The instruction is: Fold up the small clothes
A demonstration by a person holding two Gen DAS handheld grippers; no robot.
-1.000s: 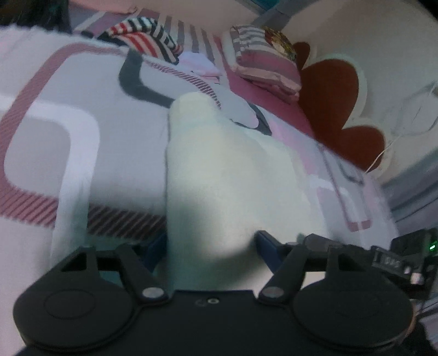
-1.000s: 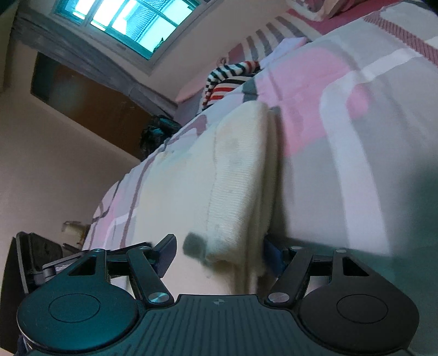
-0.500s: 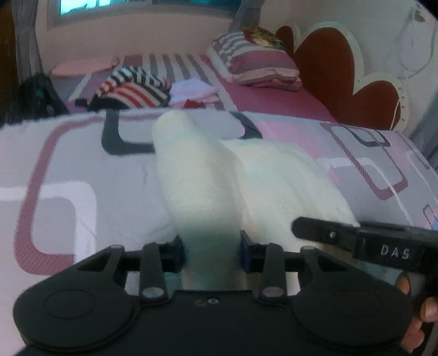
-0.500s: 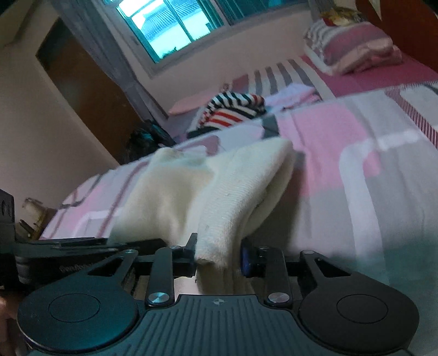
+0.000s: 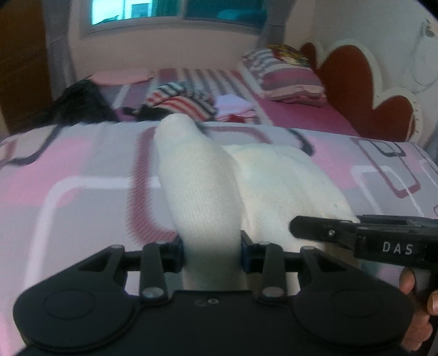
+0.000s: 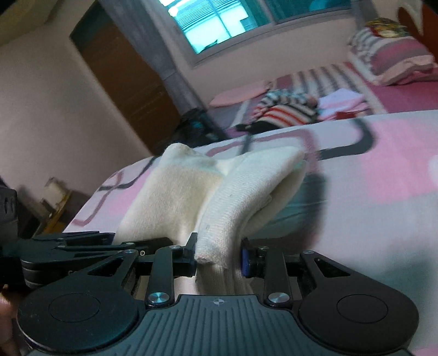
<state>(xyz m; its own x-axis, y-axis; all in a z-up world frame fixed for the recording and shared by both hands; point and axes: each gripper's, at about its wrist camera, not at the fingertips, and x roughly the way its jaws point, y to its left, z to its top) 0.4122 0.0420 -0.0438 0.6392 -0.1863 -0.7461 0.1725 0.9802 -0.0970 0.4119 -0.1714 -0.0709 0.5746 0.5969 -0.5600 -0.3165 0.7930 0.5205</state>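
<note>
Bedroom interior: bed with pink-and-grey patterned cover, striped pillow, red scalloped headboard, daylit window, brown wooden door, pale walls.

Left tool pinching cream garment, right tool beside, patterned bed

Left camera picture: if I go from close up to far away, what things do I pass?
Left gripper → white cloth → patterned blanket → striped clothes → window.
</note>
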